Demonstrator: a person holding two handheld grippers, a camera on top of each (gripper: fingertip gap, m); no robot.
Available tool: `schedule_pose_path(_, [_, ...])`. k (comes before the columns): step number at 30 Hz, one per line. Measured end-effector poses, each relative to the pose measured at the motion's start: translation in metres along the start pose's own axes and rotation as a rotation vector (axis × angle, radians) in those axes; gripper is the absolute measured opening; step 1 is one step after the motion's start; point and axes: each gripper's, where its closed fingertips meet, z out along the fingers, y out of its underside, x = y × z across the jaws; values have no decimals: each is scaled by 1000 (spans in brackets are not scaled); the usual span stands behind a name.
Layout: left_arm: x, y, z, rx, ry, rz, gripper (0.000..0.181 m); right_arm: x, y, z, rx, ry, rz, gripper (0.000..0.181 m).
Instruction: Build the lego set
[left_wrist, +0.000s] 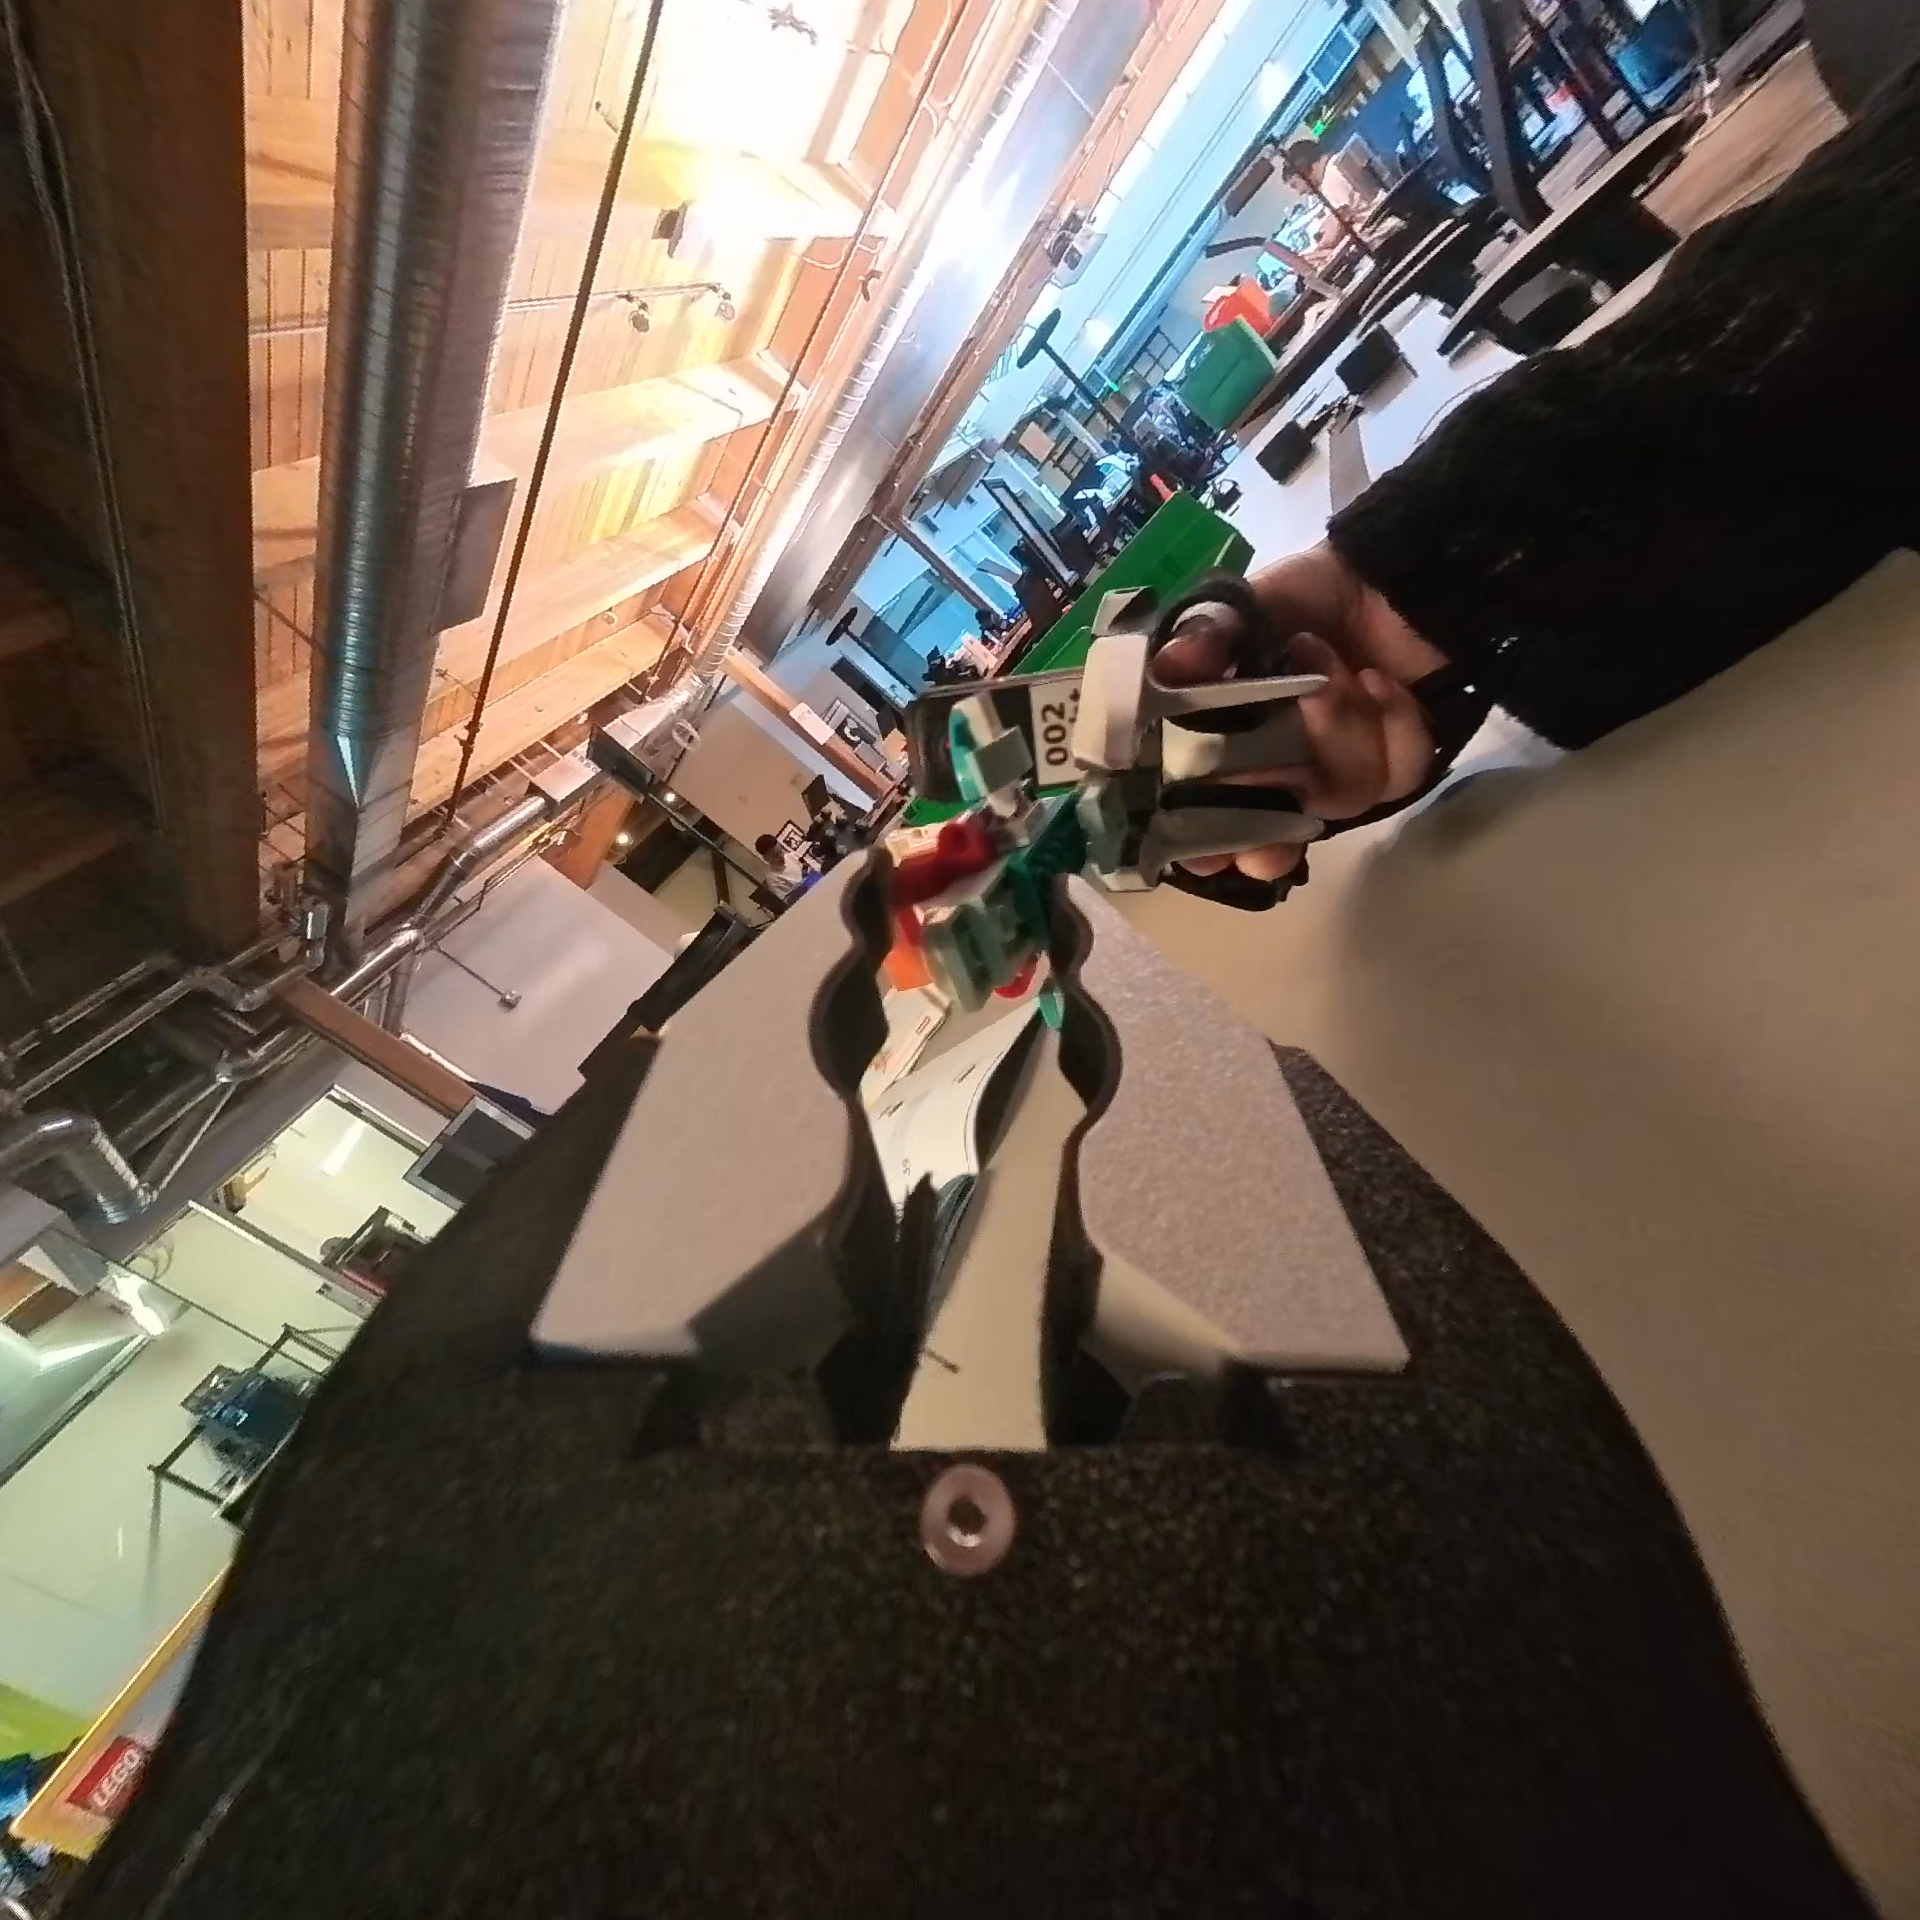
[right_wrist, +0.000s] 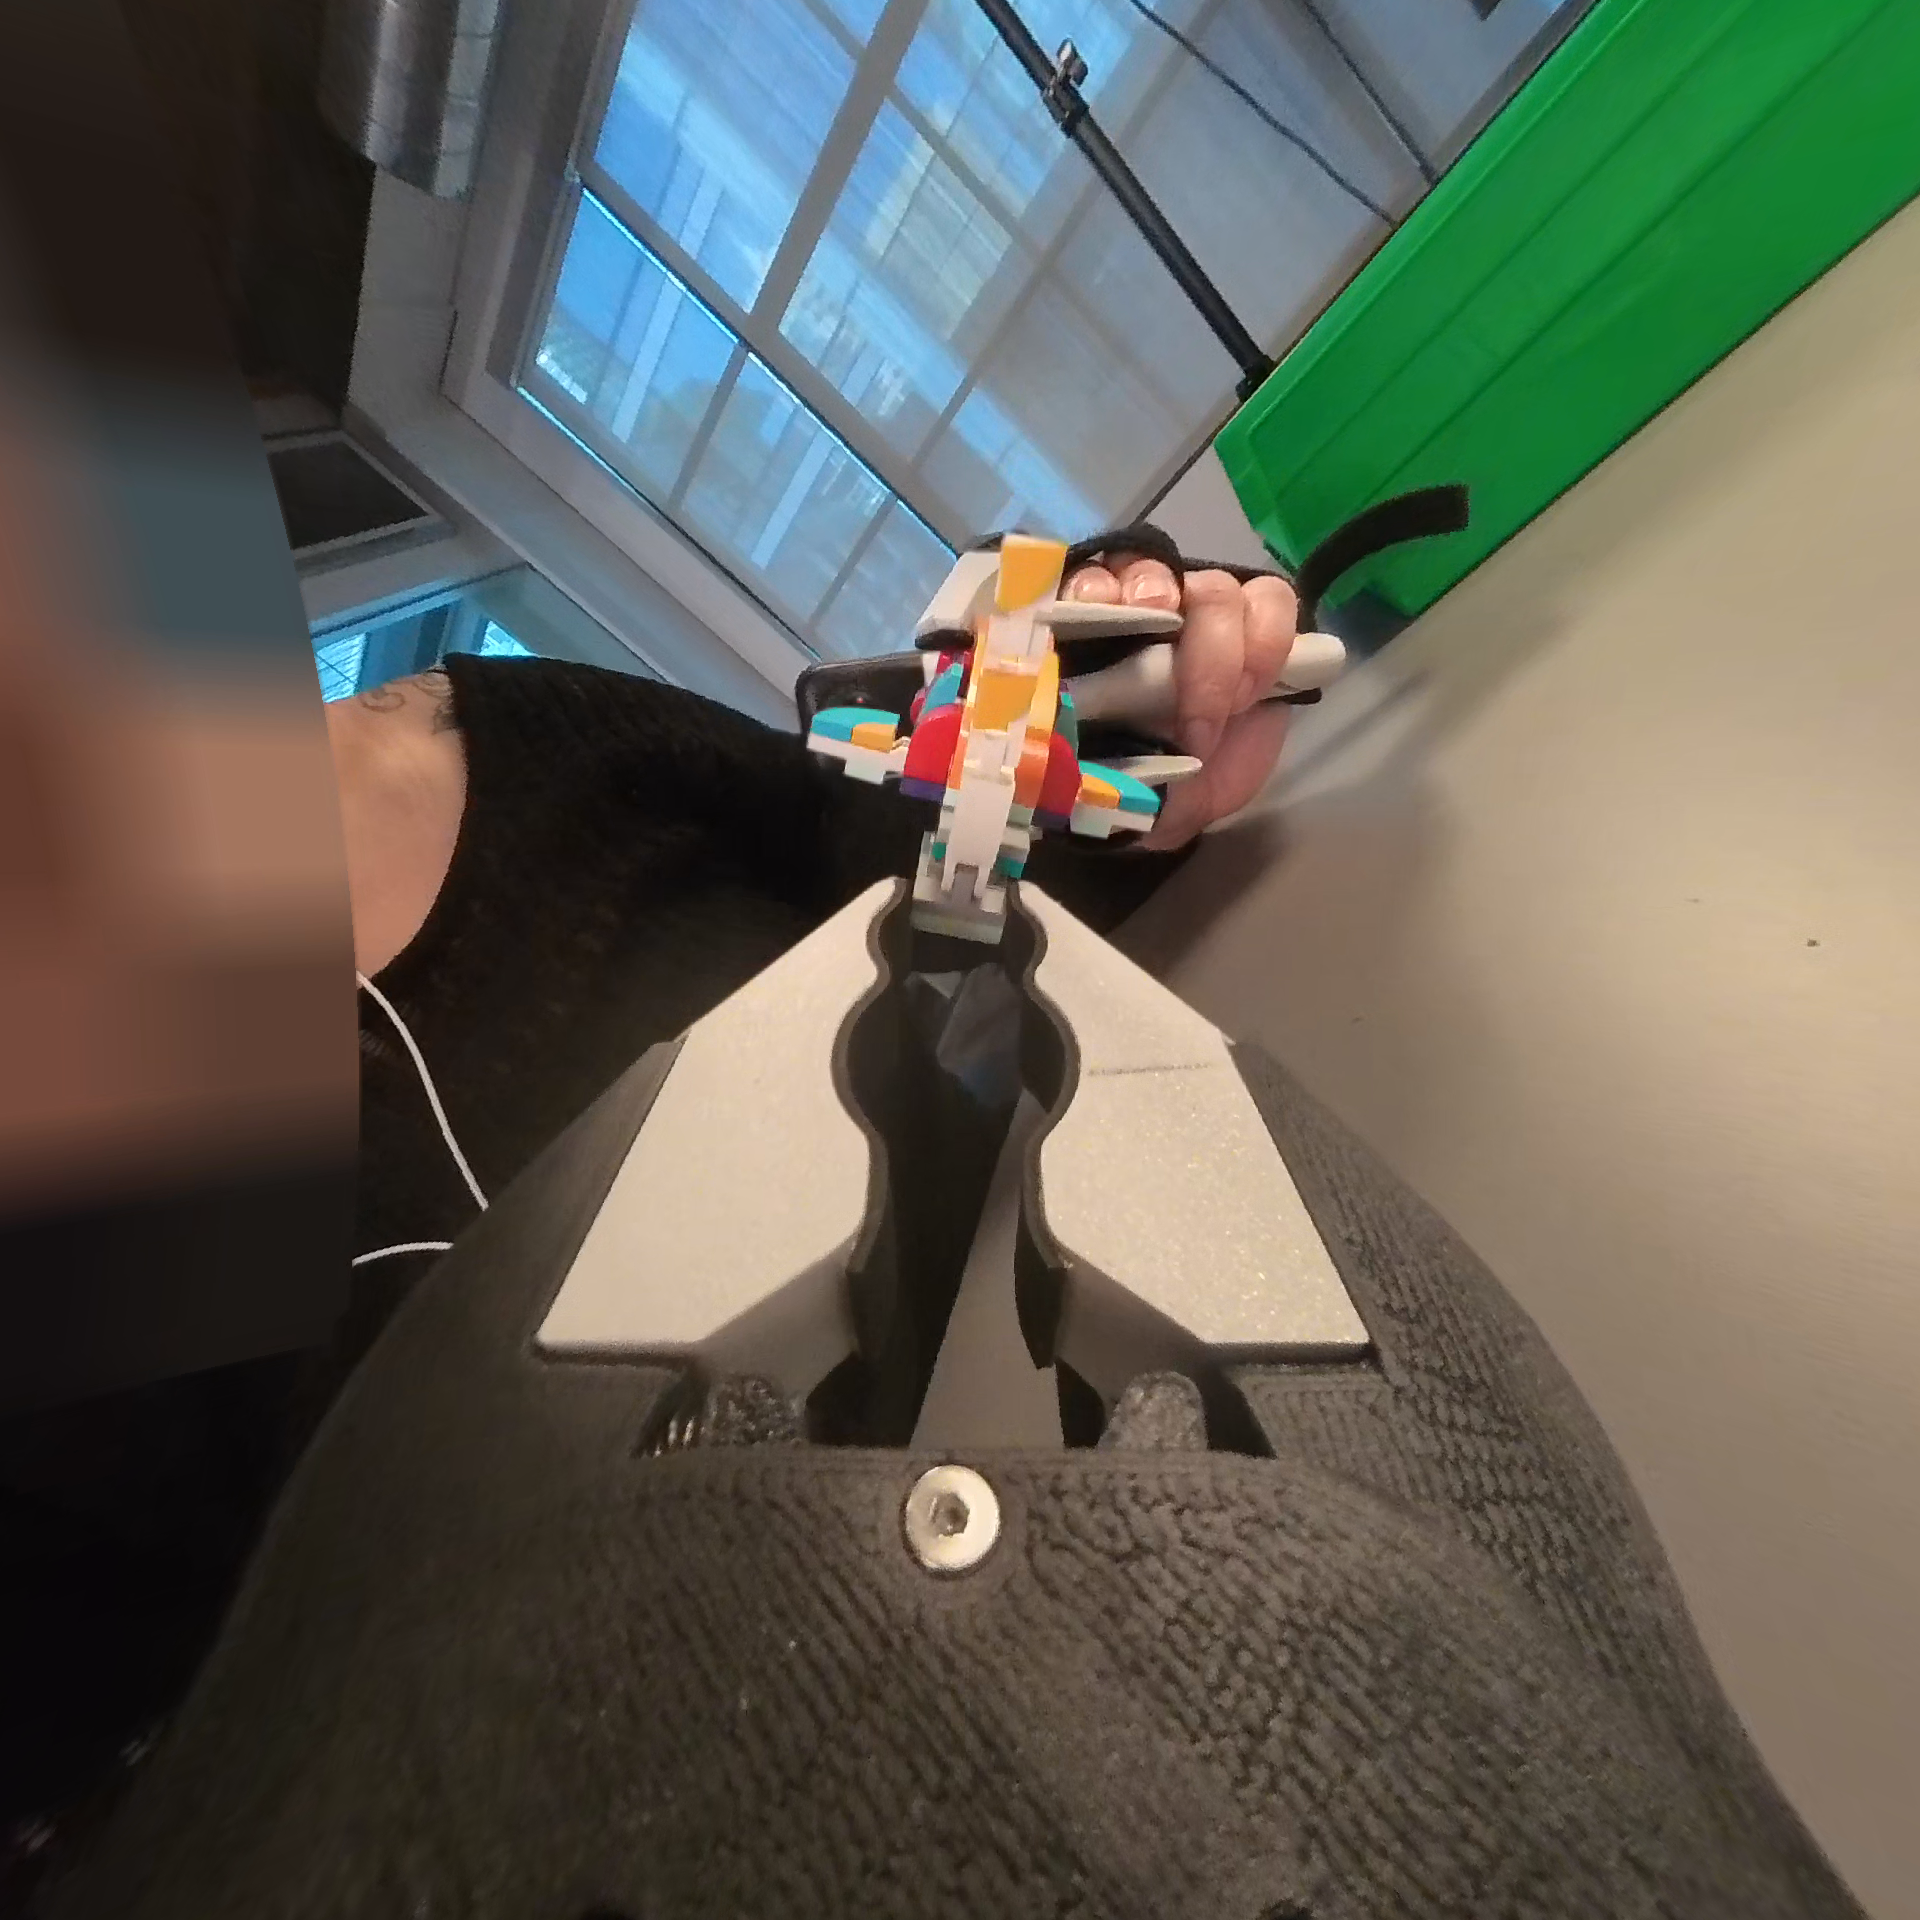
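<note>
Lego model (right_wrist: 982, 748), one, seemingly pinched by two grippers (right_wrist: 961, 914)

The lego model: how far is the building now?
Much already looks assembled: the lego model has white, orange, red and teal parts joined. In hand: both grippers, right and left, have jaws closed on it, mid-air. What remains cannot be judged here.
</note>
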Motion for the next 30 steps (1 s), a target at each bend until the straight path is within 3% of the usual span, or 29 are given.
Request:
schedule_pose_path(10, [3, -5, -1, 18, 7, 7, 27, -2, 4, 0, -22, -21, 17, 16])
schedule_pose_path(20, [-4, 9, 4, -45, 8, -229, 27, 4, -3, -4, 29, -4, 65, 16])
schedule_pose_path(30, [3, -5, -1, 13, 11, 17, 27, -2, 5, 0, -31, -14, -3, 16])
